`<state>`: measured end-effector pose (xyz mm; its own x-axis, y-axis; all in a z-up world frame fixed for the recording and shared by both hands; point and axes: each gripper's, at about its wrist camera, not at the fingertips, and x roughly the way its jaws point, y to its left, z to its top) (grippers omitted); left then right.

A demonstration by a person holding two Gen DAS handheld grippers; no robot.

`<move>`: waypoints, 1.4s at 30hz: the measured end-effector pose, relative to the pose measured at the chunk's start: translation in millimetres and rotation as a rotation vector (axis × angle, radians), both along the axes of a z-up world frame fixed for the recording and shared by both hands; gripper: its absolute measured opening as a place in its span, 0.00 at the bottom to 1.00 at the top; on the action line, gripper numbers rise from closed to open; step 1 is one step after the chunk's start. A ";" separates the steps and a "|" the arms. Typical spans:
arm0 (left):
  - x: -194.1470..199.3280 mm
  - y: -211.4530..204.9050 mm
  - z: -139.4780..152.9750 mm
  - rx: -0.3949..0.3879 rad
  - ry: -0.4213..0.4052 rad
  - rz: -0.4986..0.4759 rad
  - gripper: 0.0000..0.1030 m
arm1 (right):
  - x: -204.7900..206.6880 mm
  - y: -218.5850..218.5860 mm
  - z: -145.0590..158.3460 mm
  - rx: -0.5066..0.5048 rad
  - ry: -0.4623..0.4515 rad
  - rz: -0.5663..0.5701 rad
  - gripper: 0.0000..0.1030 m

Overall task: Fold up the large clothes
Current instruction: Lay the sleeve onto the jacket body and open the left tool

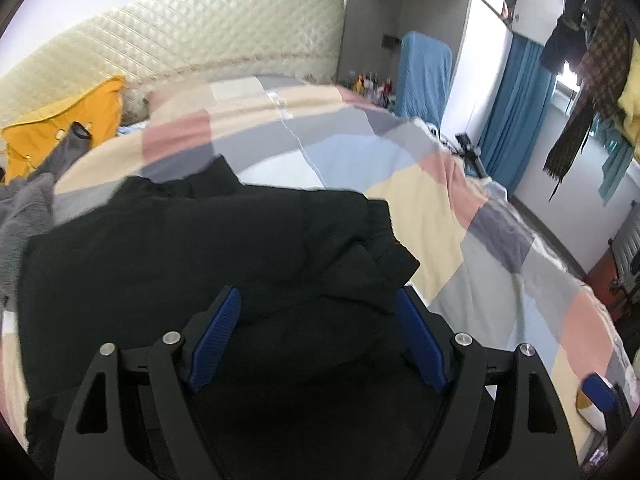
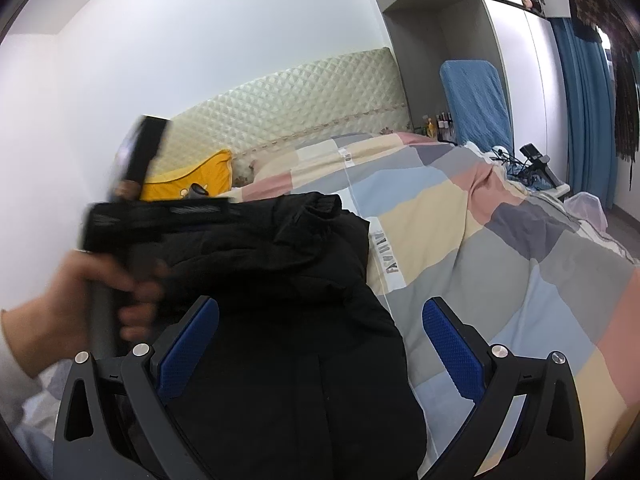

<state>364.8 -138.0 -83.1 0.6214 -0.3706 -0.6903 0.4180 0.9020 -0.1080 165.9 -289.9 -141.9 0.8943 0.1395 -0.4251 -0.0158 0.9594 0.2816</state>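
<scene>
In the left wrist view, the black coat [image 1: 192,248] lay bunched on the patchwork quilt [image 1: 460,184], and the left gripper [image 1: 318,304] stood wide apart with its blue pads flanking a raised fold; cloth sat between the jaws, yet they had not closed on it. The bulk of the coat spread ahead and to the left of it. In the right wrist view, the right gripper [image 2: 322,320] was likewise spread wide, the coat running lengthwise from under it toward the headboard [image 2: 304,100], mostly under its left finger. The left hand [image 2: 76,300] gripped its tool beside the coat, seemingly the nearer to the heaped far end.
</scene>
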 end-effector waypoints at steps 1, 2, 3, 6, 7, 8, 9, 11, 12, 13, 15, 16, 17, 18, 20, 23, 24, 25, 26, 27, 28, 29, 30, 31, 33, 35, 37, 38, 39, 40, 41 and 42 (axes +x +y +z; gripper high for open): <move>-4.5 12.7 8.0 0.001 -0.015 0.014 0.78 | -0.4 1.8 0.8 -0.007 -0.001 0.002 1.00; -6.0 23.2 13.0 0.002 -0.025 0.027 0.78 | -0.2 3.1 1.0 -0.012 -0.002 0.003 1.00; -7.8 34.9 17.8 0.004 -0.033 0.044 0.78 | 0.1 4.4 1.2 -0.018 -0.002 0.006 1.00; -11.1 77.9 30.0 0.014 -0.049 0.119 0.78 | 0.5 8.3 1.7 -0.027 0.003 0.016 1.00; -11.6 93.3 32.5 0.023 -0.057 0.152 0.78 | 0.3 9.9 2.6 -0.031 0.002 0.020 1.00; -13.3 109.4 34.3 0.035 -0.066 0.182 0.78 | 0.8 11.0 3.1 -0.033 0.001 0.022 1.00; -16.4 123.7 34.8 0.041 -0.071 0.203 0.78 | 0.8 12.4 4.0 -0.034 -0.002 0.026 1.00; -18.8 153.9 32.4 0.046 -0.061 0.261 0.78 | 1.9 14.6 4.3 -0.040 0.000 0.030 1.00; -20.5 165.8 29.7 0.045 -0.054 0.283 0.79 | 3.1 16.2 4.1 -0.044 0.003 0.034 1.00; -21.9 181.8 25.2 0.042 -0.041 0.310 0.79 | 4.5 18.1 3.4 -0.047 0.008 0.038 1.00; -24.7 203.6 15.8 0.059 -0.027 0.354 0.79 | 8.2 20.8 1.3 -0.045 0.023 0.046 1.00; -26.3 213.8 9.2 0.073 -0.022 0.376 0.79 | 11.2 22.7 0.3 -0.045 0.033 0.052 1.00; -29.4 222.9 3.7 0.081 -0.020 0.387 0.79 | 12.1 24.4 -0.1 -0.047 0.037 0.055 1.00; -31.5 231.0 -3.6 0.088 -0.018 0.398 0.79 | 14.1 27.0 -0.6 -0.051 0.042 0.060 1.00; -35.2 243.5 -16.9 0.103 -0.017 0.416 0.79 | 17.6 31.4 -1.3 -0.048 0.047 0.077 1.00; -36.2 263.1 -37.3 0.091 -0.019 0.457 0.79 | 27.8 36.4 -2.0 -0.039 0.060 0.101 1.00; -36.3 269.3 -43.8 0.081 -0.010 0.471 0.79 | 33.5 37.1 -1.7 -0.038 0.065 0.107 1.00; -32.9 275.1 -51.3 0.078 0.013 0.489 0.79 | 39.5 36.7 -1.0 -0.030 0.070 0.111 1.00; -30.6 280.5 -57.2 0.072 0.032 0.502 0.79 | 45.5 35.7 -0.2 -0.018 0.075 0.114 1.00; -29.1 284.8 -61.6 0.062 0.043 0.508 0.79 | 55.0 33.7 1.0 0.003 0.082 0.119 1.00; -25.8 288.0 -66.6 0.052 0.060 0.511 0.79 | 62.8 32.1 1.8 0.020 0.087 0.121 1.00; -25.6 289.1 -69.2 0.050 0.075 0.512 0.79 | 74.3 30.2 2.7 0.039 0.092 0.123 1.00; -22.5 290.5 -72.0 0.053 0.089 0.517 0.79 | 83.7 28.4 2.9 0.049 0.095 0.121 1.00; -20.3 291.5 -74.0 0.058 0.093 0.523 0.79 | 97.7 26.1 2.2 0.055 0.101 0.117 0.99; -18.3 290.5 -78.5 0.080 0.094 0.524 0.79 | 117.8 22.7 -1.0 0.067 0.115 0.115 0.99; -15.7 288.0 -84.8 0.116 0.097 0.516 0.79 | 141.8 17.0 -8.3 0.103 0.137 0.121 0.97; -13.3 285.9 -89.6 0.129 0.100 0.500 0.79 | 163.7 9.8 -18.0 0.123 0.169 0.105 0.94; -11.5 285.4 -92.8 0.126 0.111 0.491 0.80 | 171.0 6.9 -22.2 0.128 0.182 0.091 0.93; -9.3 284.9 -96.9 0.120 0.126 0.480 0.80 | 179.5 2.5 -27.9 0.140 0.195 0.081 0.88; -7.9 284.8 -99.6 0.117 0.134 0.474 0.80 | 186.9 -1.5 -33.5 0.157 0.208 0.077 0.82; -6.1 283.9 -102.3 0.115 0.142 0.465 0.80 | 192.2 -4.5 -37.4 0.172 0.217 0.077 0.79; -4.6 283.0 -104.7 0.112 0.151 0.450 0.80 | 197.5 -7.4 -41.1 0.190 0.226 0.080 0.73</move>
<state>360.2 145.0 -187.8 0.5925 -0.0065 -0.8056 -0.0293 0.9991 -0.0296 363.4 -297.3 -183.0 0.7632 0.3019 -0.5712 -0.0057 0.8872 0.4613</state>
